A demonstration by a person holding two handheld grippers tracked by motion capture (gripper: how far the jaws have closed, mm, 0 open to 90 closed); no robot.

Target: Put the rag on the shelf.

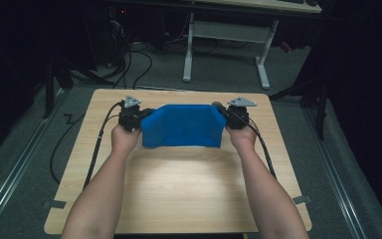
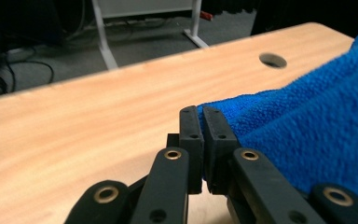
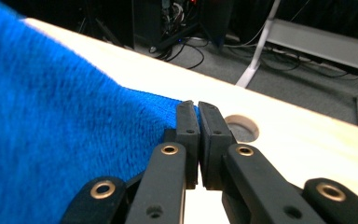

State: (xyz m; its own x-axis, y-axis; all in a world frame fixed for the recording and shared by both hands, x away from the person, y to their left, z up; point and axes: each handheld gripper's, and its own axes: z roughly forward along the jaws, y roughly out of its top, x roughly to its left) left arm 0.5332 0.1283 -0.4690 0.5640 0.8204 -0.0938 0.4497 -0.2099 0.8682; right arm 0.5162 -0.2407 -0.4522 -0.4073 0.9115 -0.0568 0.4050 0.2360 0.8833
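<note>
A blue towel (image 1: pixel 181 125) hangs stretched between my two grippers above the far half of the wooden table (image 1: pixel 179 184). My left gripper (image 1: pixel 146 115) is shut on the towel's left top corner; in the left gripper view its jaws (image 2: pixel 201 116) pinch the blue towel (image 2: pixel 307 126) edge. My right gripper (image 1: pixel 221 110) is shut on the right top corner; in the right gripper view the jaws (image 3: pixel 197 112) clamp the blue towel (image 3: pixel 51 130). The towel's lower edge sits near the tabletop.
A round cable hole (image 2: pixel 272 60) lies in the tabletop near the far edge, also seen as the hole (image 3: pixel 241 127) just beyond my right jaws. A white desk frame (image 1: pixel 226 45) and cables stand on the grey floor behind the table.
</note>
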